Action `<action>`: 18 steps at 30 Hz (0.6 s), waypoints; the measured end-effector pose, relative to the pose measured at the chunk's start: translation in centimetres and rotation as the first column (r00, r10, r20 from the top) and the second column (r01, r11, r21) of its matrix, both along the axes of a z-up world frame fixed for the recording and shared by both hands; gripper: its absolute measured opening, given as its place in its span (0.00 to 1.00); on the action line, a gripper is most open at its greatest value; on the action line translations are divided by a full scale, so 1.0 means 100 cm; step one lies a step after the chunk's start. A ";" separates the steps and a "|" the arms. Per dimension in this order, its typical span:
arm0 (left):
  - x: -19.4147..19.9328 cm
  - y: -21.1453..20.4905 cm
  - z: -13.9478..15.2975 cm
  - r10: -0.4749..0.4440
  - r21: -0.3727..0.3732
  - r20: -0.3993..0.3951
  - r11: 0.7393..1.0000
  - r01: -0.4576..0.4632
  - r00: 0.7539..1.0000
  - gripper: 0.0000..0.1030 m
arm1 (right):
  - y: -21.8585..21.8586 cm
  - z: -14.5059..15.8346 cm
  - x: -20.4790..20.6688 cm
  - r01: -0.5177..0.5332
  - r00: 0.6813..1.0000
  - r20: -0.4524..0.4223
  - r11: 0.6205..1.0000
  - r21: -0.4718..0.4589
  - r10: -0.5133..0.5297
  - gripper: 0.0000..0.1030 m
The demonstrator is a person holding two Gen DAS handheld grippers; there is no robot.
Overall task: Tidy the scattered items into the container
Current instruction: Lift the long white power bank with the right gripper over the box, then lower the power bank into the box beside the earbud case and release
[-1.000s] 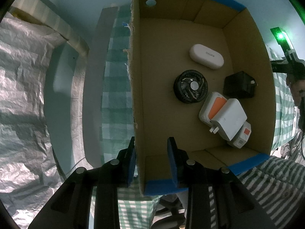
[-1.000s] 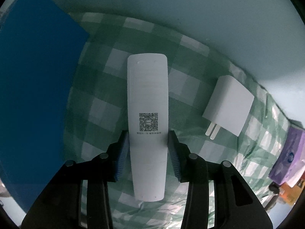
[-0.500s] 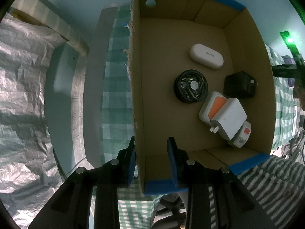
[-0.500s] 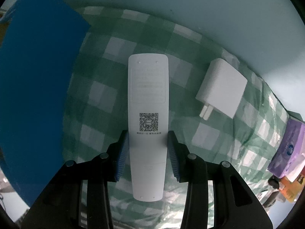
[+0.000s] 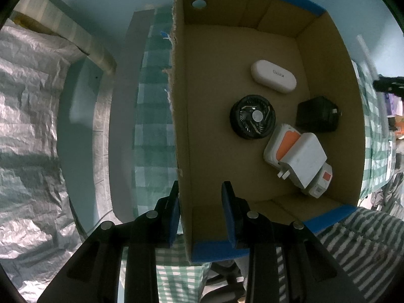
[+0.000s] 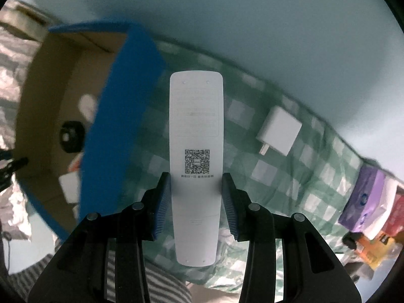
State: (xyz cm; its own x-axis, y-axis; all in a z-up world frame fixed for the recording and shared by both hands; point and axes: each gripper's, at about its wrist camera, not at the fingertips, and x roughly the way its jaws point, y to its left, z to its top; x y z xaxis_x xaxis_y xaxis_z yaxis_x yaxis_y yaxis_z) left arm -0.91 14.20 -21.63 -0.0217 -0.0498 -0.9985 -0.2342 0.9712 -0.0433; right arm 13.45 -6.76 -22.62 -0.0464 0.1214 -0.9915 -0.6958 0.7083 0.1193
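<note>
Carrying the white remote toward the box, you are midway through one pick-and-place step of the tidy. Your right gripper is clenched on the remote, one blue pad against each long edge, just below the printed square code; the remote hangs lengthwise between the jaws, above the green checked cloth and just beside the box's blue outer wall. Your left gripper straddles the left wall of the box near its front corner: the outer pad lies against the cardboard, while the inner pad appears to stand clear of it, so this reads as steadying the box more than a firm pinch. Inside the box lie a white oval case, a small round black fan, a black plug adapter and a white charger stacked on an orange-and-white pack. One white charger is left on the cloth, well apart from the box. The next move calls for taking the remote over the blue rim, lowering it onto bare cardboard, and only then letting go; the remote is long, so its far end may clip the wall if it crosses too low.
</note>
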 end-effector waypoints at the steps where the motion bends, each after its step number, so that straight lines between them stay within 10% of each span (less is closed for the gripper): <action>1: 0.000 0.000 0.000 0.000 0.000 0.001 1.000 0.000 1.000 0.30 | -0.008 0.010 -0.002 -0.010 1.000 0.006 1.000 0.013 0.010 0.39; 18: 0.002 0.001 -0.002 0.011 -0.003 -0.004 1.000 -0.011 1.000 0.30 | 0.108 0.046 -0.061 -0.291 0.956 0.019 0.944 0.155 0.292 0.39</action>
State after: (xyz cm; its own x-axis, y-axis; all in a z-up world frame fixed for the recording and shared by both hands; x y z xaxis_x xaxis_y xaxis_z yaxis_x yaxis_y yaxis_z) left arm -0.76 14.25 -21.80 -0.0249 -0.0533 -0.9983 -0.2449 0.9685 -0.0456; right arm 7.36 4.00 -18.06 -0.1072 0.2534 -0.9614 -0.8683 0.4472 0.2147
